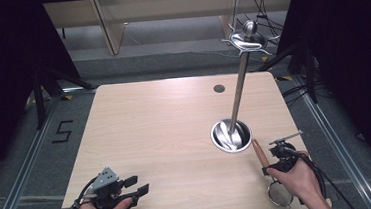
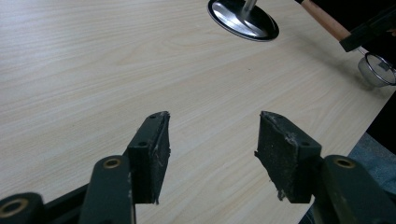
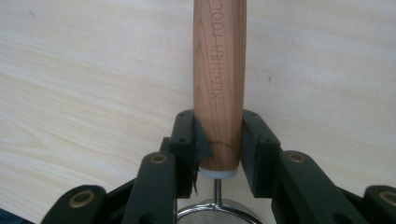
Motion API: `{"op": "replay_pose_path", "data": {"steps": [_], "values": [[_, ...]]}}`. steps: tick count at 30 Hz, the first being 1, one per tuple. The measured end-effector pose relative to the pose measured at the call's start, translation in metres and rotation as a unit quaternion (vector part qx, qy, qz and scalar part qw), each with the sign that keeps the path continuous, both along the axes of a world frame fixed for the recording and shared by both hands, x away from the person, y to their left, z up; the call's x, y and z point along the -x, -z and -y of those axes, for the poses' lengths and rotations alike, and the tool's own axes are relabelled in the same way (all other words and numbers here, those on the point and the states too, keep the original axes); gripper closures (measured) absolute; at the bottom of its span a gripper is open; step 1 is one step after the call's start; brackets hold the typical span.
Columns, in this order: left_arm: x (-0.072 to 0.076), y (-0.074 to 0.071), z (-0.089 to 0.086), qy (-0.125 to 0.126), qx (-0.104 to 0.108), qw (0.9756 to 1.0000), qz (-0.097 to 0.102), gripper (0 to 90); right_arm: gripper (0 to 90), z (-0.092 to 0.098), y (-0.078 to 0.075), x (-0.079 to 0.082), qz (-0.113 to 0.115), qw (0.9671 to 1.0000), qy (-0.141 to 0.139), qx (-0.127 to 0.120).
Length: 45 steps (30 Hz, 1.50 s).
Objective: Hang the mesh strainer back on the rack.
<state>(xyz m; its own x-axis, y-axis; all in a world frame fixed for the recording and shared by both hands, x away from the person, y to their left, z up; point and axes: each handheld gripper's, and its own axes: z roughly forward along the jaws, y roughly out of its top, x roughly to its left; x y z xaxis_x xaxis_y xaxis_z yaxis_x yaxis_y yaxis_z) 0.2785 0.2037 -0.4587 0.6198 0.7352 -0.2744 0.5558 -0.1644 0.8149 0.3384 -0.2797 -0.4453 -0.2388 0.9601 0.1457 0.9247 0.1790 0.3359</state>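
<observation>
A light wooden table [image 1: 165,131] is seen from above, with a person's two hands coming in at the near edge, each holding a black two-jaw gripper. The right gripper [image 3: 218,140] is near the table's front right corner, and its jaws are pinching the wooden handle [image 3: 219,84] of a small mesh strainer [image 1: 280,195]. In the right gripper view the pads press on both sides of the handle close to its lower end, where a thin metal stem leads to the strainer's wire rim; the words "KITCHEN TOOL" run along the wood. From above, the handle points away from the person toward a round metal base [image 1: 231,136], and its tip lies just beside that base, while the mesh bowl hangs at the table's edge by the right hand [image 1: 297,181]. A tall metal pole [image 1: 238,95] rises from the base to a crown of hooks [image 1: 248,39]. The left gripper [image 2: 212,140] rests near the front left corner, well apart from the strainer, its jaws spread wide with only bare tabletop between them.
</observation>
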Motion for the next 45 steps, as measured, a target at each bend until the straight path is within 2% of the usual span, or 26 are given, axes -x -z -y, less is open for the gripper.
{"op": "replay_pose_path", "data": {"steps": [2,4,7,10,13,15,16,20,21,22,23,26,27,28,29,31,32,34,35,36,38,39,41,43,44,45], "values": [[0.000,0.000,0.000,0.001,0.000,1.0000,0.001,43.2,69.6,0.001,-0.002,0.002,0.009,1.0000,0.000,0.001],[0.000,0.000,0.000,0.000,0.000,1.0000,0.003,43.2,69.6,0.003,-0.006,0.007,0.034,0.9994,-0.002,-0.008],[0.001,0.000,0.001,-0.010,0.005,0.9999,0.000,43.2,69.6,0.013,-0.012,0.015,0.109,0.9934,-0.030,-0.016],[0.001,0.000,0.001,-0.007,0.006,1.0000,0.000,43.2,69.6,0.015,-0.016,0.018,0.126,0.9912,-0.030,-0.026],[0.001,-0.001,0.001,-0.007,0.003,1.0000,0.001,43.3,69.6,0.017,-0.022,0.022,0.163,0.9855,-0.037,-0.029],[0.001,-0.001,0.000,-0.009,0.003,1.0000,-0.001,43.3,69.6,0.017,-0.027,0.024,0.164,0.9853,-0.038,-0.028],[0.001,-0.001,0.000,-0.007,0.004,1.0000,-0.001,43.3,69.5,0.016,-0.026,0.022,0.195,0.9792,-0.035,-0.042],[0.001,-0.001,0.000,-0.008,0.005,1.0000,0.000,43.3,69.5,0.016,-0.030,0.024,0.209,0.9763,-0.032,-0.048],[0.002,-0.001,0.000,-0.009,0.005,0.9999,0.001,43.3,69.5,0.013,-0.032,0.026,0.213,0.9750,-0.008,-0.063],[0.002,-0.001,0.000,-0.009,0.005,0.9999,0.001,43.3,69.5,0.013,-0.032,0.026,0.213,0.9750,-0.008,-0.063],[0.002,-0.001,0.000,-0.011,0.004,0.9999,0.000,43.2,69.5,0.017,-0.033,0.024,0.238,0.9690,-0.030,-0.057],[0.002,-0.001,0.000,-0.010,0.003,0.9999,0.001,43.1,69.5,0.015,-0.035,0.026,0.235,0.9701,-0.023,-0.059],[0.002,-0.001,0.000,-0.010,0.003,0.9999,0.001,43.0,69.5,0.018,-0.035,0.024,0.259,0.9638,-0.037,-0.051],[0.002,-0.001,0.000,-0.010,0.003,0.9999,0.002,43.0,69.5,0.015,-0.036,0.026,0.253,0.9656,-0.019,-0.058],[0.002,-0.001,0.000,-0.010,0.004,0.9999,0.002,43.0,69.5,0.015,-0.035,0.025,0.264,0.9624,-0.024,-0.058],[0.002,-0.001,0.000,-0.010,0.003,0.9999,0.002,43.0,69.5,0.015,-0.037,0.025,0.258,0.9641,-0.024,-0.058],[0.002,-0.001,0.000,-0.010,0.003,0.9999,0.001,43.0,69.5,0.017,-0.038,0.024,0.277,0.9588,-0.035,-0.053],[0.001,-0.001,0.000,-0.009,0.004,1.0000,0.001,43.0,69.5,0.015,-0.039,0.026,0.270,0.9606,-0.024,-0.060],[0.001,-0.001,0.000,-0.009,0.004,0.9999,0.002,43.0,69.5,0.016,-0.040,0.024,0.285,0.9567,-0.029,-0.054],[0.001,-0.001,0.000,-0.009,0.004,0.9999,0.002,43.0,69.5,0.016,-0.040,0.024,0.285,0.9567,-0.029,-0.054],[0.001,-0.001,0.000,-0.009,0.004,1.0000,0.002,42.9,69.5,0.017,-0.044,0.025,0.300,0.9521,-0.028,-0.054],[0.001,-0.001,0.000,-0.010,0.003,0.9999,0.003,42.9,69.5,0.016,-0.046,0.027,0.292,0.9544,-0.016,-0.060],[0.001,-0.001,0.000,-0.009,0.002,1.0000,0.003,42.8,69.5,0.018,-0.048,0.026,0.309,0.9491,-0.027,-0.052],[0.001,-0.001,0.000,-0.009,0.003,1.0000,0.003,42.8,69.5,0.017,-0.051,0.027,0.306,0.9502,-0.019,-0.058],[0.001,-0.001,0.000,-0.009,0.003,1.0000,0.003,42.7,69.5,0.018,-0.051,0.025,0.319,0.9456,-0.030,-0.056],[0.001,-0.001,0.000,-0.009,0.000,1.0000,0.003,42.7,69.5,0.017,-0.053,0.026,0.316,0.9467,-0.024,-0.057]]}}
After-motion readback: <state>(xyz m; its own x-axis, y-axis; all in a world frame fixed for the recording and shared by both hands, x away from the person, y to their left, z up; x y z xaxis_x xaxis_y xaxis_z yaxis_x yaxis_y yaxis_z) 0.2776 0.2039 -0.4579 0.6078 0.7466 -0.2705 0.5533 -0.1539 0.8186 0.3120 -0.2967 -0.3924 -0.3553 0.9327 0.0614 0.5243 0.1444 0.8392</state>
